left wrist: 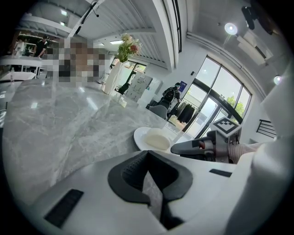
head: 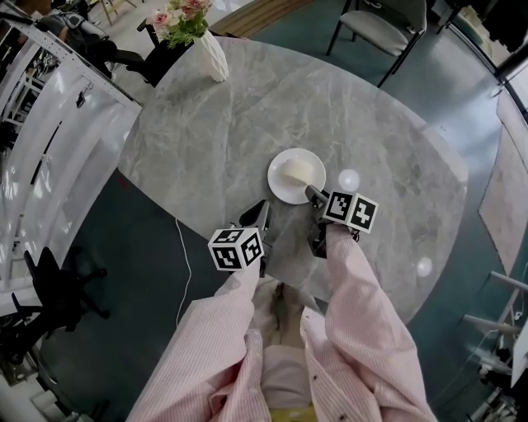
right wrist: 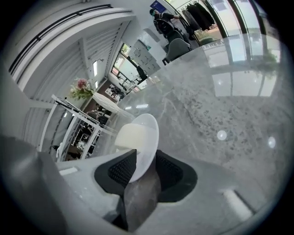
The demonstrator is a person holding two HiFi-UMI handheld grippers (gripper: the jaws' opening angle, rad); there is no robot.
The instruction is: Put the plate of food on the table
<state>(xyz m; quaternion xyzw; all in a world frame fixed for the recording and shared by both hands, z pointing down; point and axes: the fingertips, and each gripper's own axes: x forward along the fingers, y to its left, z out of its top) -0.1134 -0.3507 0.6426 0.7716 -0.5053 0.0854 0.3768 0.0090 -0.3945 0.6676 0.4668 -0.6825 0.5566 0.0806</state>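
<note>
A white plate [head: 296, 175] with a pale block of food [head: 299, 171] rests flat on the grey marble table [head: 206, 140], a little in from its near edge. My right gripper [head: 313, 195] is at the plate's near rim. In the right gripper view the plate [right wrist: 147, 133] has its rim between the pads, the jaws stand apart around it, and the food [right wrist: 130, 137] lies just beyond. My left gripper [head: 260, 216] hovers over the table edge left of the plate, open and empty. In the left gripper view its jaws [left wrist: 149, 172] point toward the plate [left wrist: 143, 137] and the right gripper [left wrist: 177, 148].
A white vase of pink flowers [head: 210, 56] stands at the far left of the table. A chair [head: 379, 25] sits beyond the table's far side. A thin white cable [head: 186, 264] runs over the dark floor left of me.
</note>
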